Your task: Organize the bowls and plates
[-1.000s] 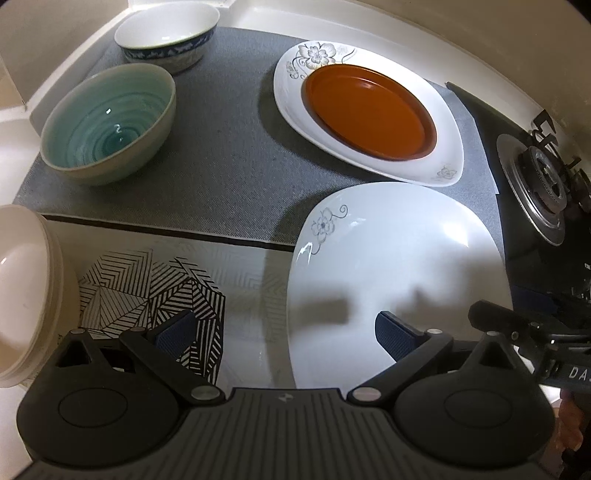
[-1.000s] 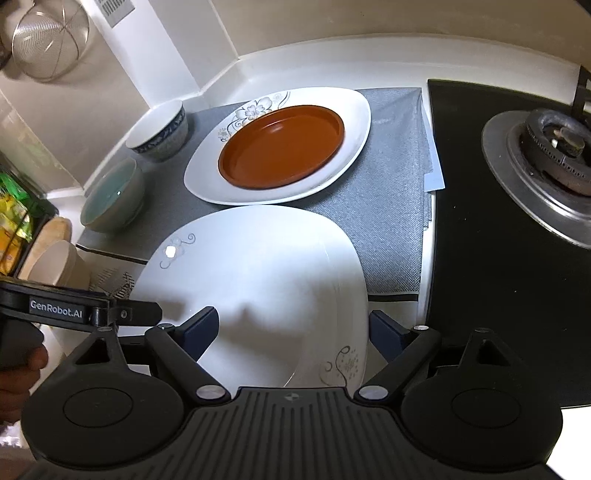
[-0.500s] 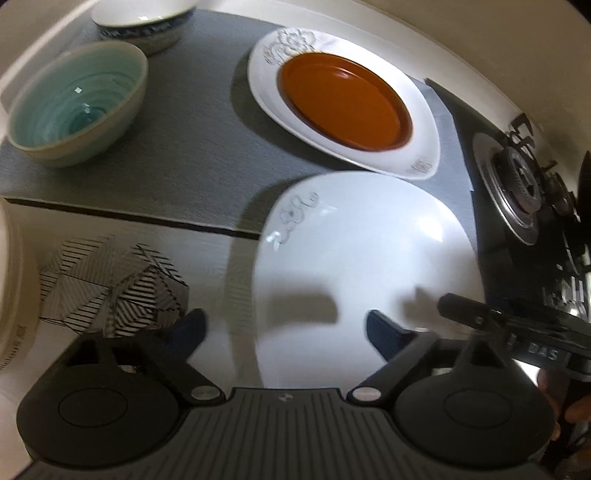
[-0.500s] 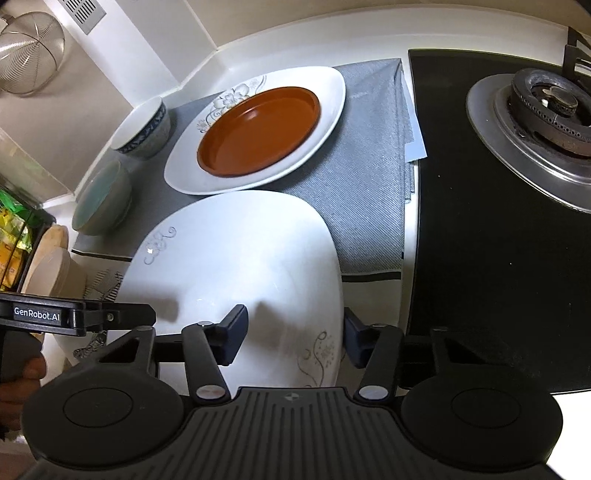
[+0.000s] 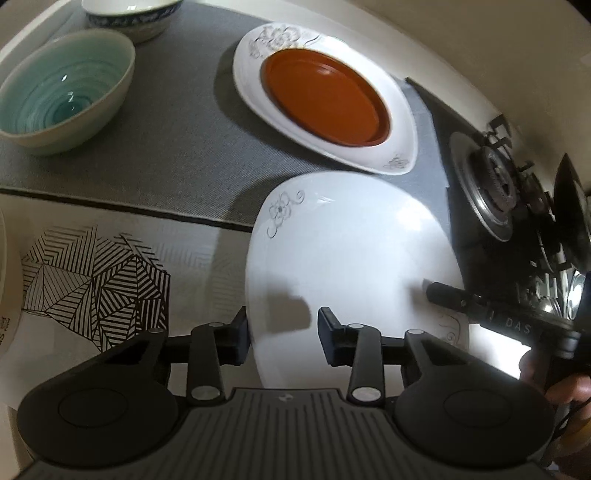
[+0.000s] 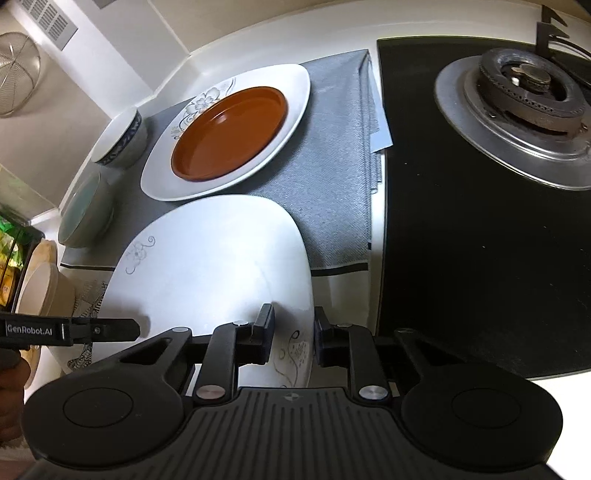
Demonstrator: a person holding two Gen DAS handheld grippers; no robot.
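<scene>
A large white plate with a flower print (image 5: 351, 258) (image 6: 214, 266) is held off the counter between both grippers. My left gripper (image 5: 284, 334) is shut on its left rim. My right gripper (image 6: 293, 338) is shut on its right rim. Behind it a second white flower plate (image 5: 400, 147) (image 6: 295, 92) lies on the grey mat (image 5: 177, 155) (image 6: 340, 184) with a brown plate (image 5: 325, 96) (image 6: 229, 133) in it. A teal bowl (image 5: 62, 96) (image 6: 85, 218) and a blue-rimmed white bowl (image 5: 129, 18) (image 6: 118, 140) stand at the mat's left.
A black gas hob (image 6: 480, 240) with a burner (image 5: 495, 188) (image 6: 524, 85) lies right of the mat. A black-and-white patterned mat (image 5: 96, 284) covers the counter at the front left. Cream bowls (image 6: 40, 291) stand at the far left. A strainer (image 6: 14, 85) hangs on the wall.
Both grippers closed from open onto the white plate's opposite rims. The plate has shifted slightly toward the plate with the brown one.
</scene>
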